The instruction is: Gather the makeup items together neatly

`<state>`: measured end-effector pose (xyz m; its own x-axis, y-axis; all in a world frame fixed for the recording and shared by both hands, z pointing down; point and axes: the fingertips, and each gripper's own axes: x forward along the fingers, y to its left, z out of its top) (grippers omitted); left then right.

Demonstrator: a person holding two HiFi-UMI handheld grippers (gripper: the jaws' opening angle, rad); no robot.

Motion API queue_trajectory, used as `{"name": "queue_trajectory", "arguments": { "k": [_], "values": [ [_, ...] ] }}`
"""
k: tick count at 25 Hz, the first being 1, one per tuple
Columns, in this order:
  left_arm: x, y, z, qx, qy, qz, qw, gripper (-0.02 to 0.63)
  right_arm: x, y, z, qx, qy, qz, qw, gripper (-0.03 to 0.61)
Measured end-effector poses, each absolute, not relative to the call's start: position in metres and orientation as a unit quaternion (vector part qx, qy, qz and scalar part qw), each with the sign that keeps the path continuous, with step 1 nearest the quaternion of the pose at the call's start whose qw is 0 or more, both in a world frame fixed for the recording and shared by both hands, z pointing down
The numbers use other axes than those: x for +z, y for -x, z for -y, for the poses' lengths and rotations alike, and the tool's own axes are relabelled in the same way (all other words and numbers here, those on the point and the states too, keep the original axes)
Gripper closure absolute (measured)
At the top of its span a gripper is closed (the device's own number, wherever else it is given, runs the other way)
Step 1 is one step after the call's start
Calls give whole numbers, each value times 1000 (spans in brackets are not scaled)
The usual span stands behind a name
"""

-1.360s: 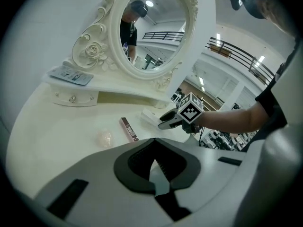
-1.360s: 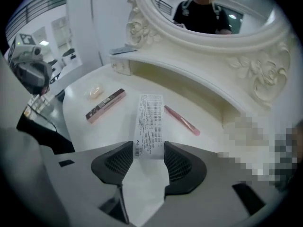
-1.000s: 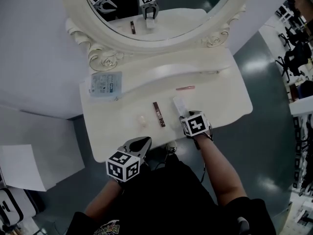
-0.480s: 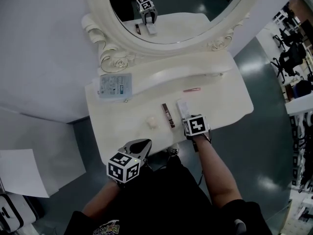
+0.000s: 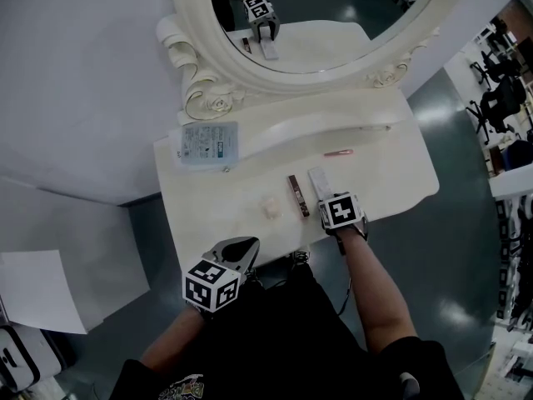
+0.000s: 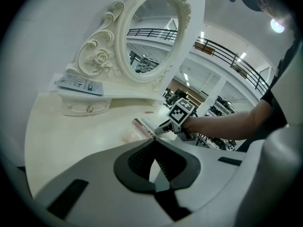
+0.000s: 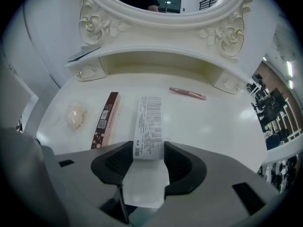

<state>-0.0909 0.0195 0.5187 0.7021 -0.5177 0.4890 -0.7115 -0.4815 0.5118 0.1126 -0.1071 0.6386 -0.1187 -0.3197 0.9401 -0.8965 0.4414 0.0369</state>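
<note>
Though the cream dressing table [image 5: 391,169] under its oval mirror [image 5: 333,15] is broad, the makeup sits bunched near its front edge. Off that edge the left gripper [image 5: 241,244] hangs with jaws pressed together, nothing between them. The right gripper [image 5: 325,196] clamps the near end of a long white box [image 7: 149,122]. A pale blue packet [image 5: 206,144] lies apart on the raised shelf. Left of the white box lie a slim brown box [image 7: 106,118], then a pale puff [image 7: 76,115]; a thin pink stick [image 7: 188,93] lies beyond.
</note>
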Motion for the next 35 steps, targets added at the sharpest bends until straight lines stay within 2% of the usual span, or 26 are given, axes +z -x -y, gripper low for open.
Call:
{"name": "queue_trajectory", "arguments": {
  "k": [12, 17, 22, 26, 35],
  "values": [
    [518, 85, -17, 133, -849, 362, 362, 604, 641, -117, 106, 294, -439, 685, 502, 356],
    [517, 75, -14, 135, -849, 361, 361, 604, 615, -110, 109, 292, -434, 717, 461, 342],
    [516, 59, -9, 135, -851, 358, 360, 604, 574, -112, 124, 206, -369, 802, 422, 344],
    [516, 46, -6, 138, -848, 363, 361, 604, 570, -141, 138, 127, -321, 822, 453, 345],
    [526, 16, -6, 153, -827, 387, 377, 604, 585, -168, 184, 28, -214, 827, 519, 347]
  ]
}}
